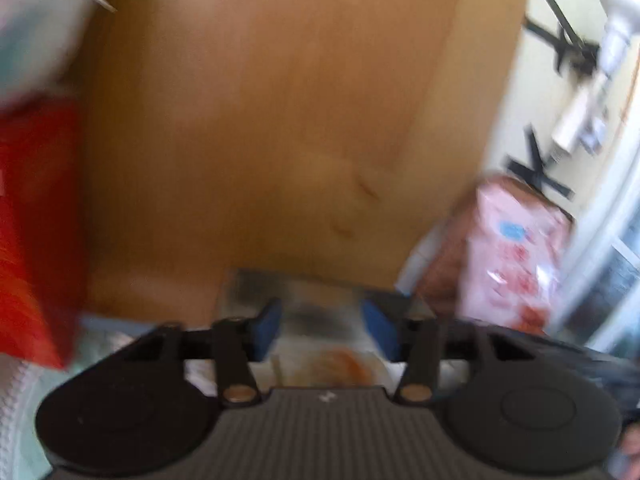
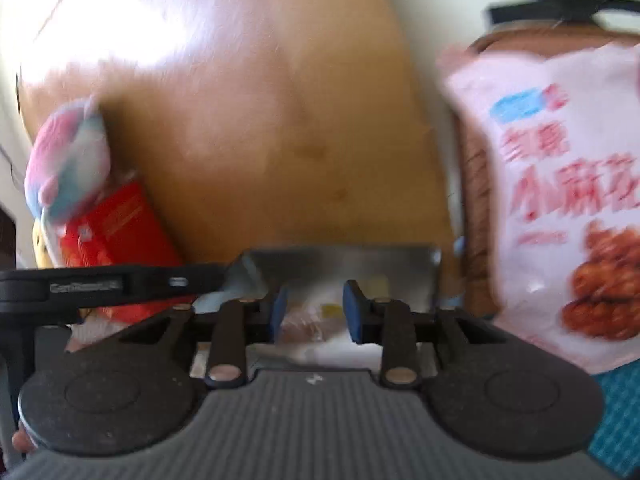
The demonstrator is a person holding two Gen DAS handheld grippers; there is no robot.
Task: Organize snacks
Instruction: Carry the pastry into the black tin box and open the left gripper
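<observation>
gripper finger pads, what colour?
Blue, on both the left gripper and right gripper; clearest in the right wrist view.
</observation>
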